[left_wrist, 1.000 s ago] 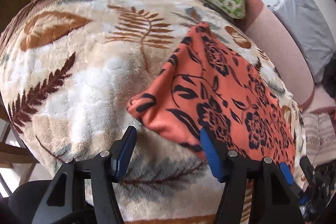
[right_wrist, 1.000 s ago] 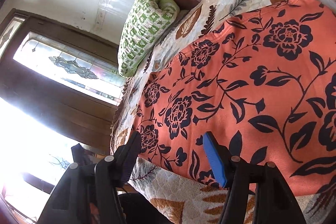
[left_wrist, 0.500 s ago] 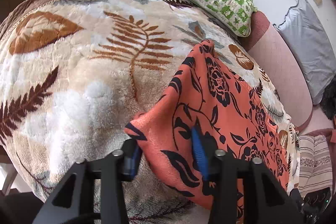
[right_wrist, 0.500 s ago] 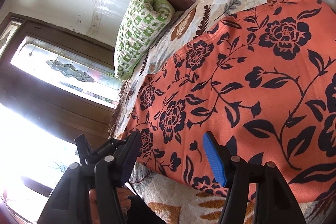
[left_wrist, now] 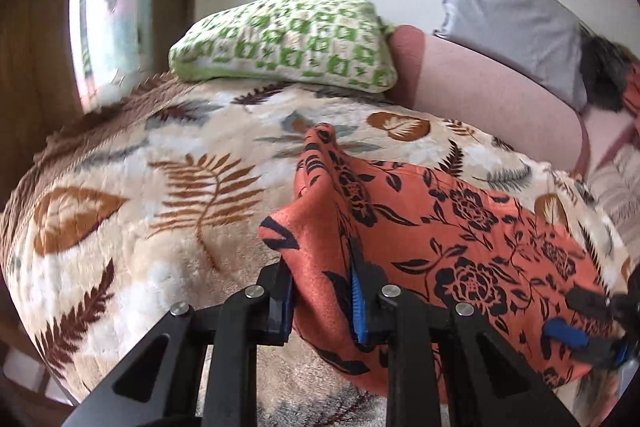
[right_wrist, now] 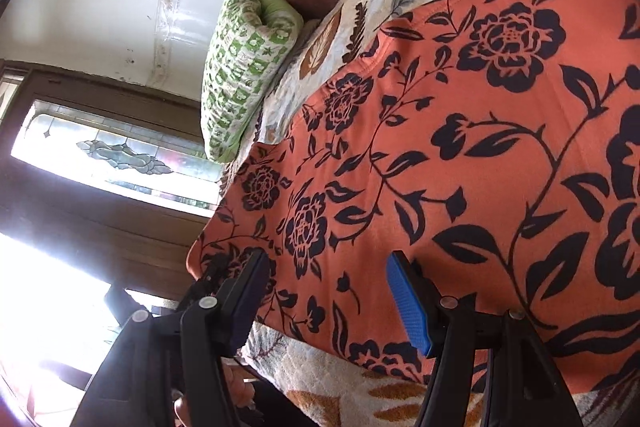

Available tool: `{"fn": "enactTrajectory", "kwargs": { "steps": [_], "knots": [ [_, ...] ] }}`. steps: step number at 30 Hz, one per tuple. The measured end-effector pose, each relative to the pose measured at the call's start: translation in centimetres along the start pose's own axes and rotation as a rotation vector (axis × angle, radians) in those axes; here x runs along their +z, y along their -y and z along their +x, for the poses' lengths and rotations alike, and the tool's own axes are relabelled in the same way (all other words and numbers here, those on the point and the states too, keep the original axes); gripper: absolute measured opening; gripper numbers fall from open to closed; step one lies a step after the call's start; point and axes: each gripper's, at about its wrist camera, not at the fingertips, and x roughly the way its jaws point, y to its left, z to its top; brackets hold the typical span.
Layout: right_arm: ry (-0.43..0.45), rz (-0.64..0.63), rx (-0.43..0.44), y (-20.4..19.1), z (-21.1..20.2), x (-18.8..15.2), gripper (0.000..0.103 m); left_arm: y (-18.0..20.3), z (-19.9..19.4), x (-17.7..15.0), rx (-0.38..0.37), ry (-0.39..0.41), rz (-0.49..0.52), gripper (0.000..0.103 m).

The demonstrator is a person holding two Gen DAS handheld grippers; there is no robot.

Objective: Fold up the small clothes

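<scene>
An orange cloth with black flowers [left_wrist: 460, 239] lies spread on a leaf-print blanket [left_wrist: 160, 207]. My left gripper [left_wrist: 320, 303] has its jaws closing on the cloth's near left corner, which fills the gap between the pads and stands bunched up off the blanket. In the right wrist view the same cloth [right_wrist: 480, 147] lies flat. My right gripper [right_wrist: 328, 303] hovers open over its near edge, with nothing pinched. The right gripper's blue pad [left_wrist: 564, 335] also shows at the left wrist view's lower right, on the cloth.
A green and white pillow [left_wrist: 288, 43] lies at the blanket's far end, with a pink bolster [left_wrist: 480, 83] and a grey cushion [left_wrist: 512, 27] to its right. A bright window [right_wrist: 100, 155] in dark wood lies beyond the bed's left side.
My left gripper moved onto the cloth's corner, narrowed its jaws around it and lifted it while rolling. The right gripper stayed open over the near edge.
</scene>
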Motion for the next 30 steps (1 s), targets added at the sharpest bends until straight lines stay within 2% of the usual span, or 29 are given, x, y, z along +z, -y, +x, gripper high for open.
{"fn": "enactTrajectory", "kwargs": {
  "steps": [3,5,8,11,13,17,20,26,30],
  "knots": [
    [-0.028,-0.007,0.0,-0.2,0.2,0.5,0.065,1.6,-0.4,-0.3,0.035,0.045,0.105,0.023],
    [-0.064,0.014,0.004,-0.1,0.1,1.5,0.065,2.8,-0.8,-0.5,0.024,0.071,0.153,0.023],
    [-0.086,-0.034,-0.065,-1.5,-0.1,3.9,0.069,5.1,-1.7,-1.2,0.014,0.116,0.251,0.022],
    [-0.179,-0.054,-0.109,-4.2,0.9,7.6,0.069,7.6,-2.9,-2.2,-0.043,0.163,0.356,0.017],
    [-0.231,-0.126,-0.161,-7.4,2.1,9.6,0.069,8.7,-3.1,-2.8,-0.069,0.168,0.391,0.017],
    [-0.321,-0.306,-0.257,-14.4,5.5,11.3,0.073,9.3,-2.6,-3.0,-0.1,0.138,0.388,0.016],
    [-0.363,-0.347,-0.302,-17.0,8.9,11.9,0.073,8.8,-2.6,-2.7,-0.099,0.13,0.364,0.016],
    [-0.464,-0.308,-0.356,-17.7,16.9,12.4,0.073,8.0,-2.8,-2.9,-0.103,0.129,0.357,0.016],
    [-0.54,-0.375,-0.423,-18.7,21.3,11.9,0.073,7.7,-2.7,-2.8,-0.115,0.127,0.356,0.016]
  ]
}}
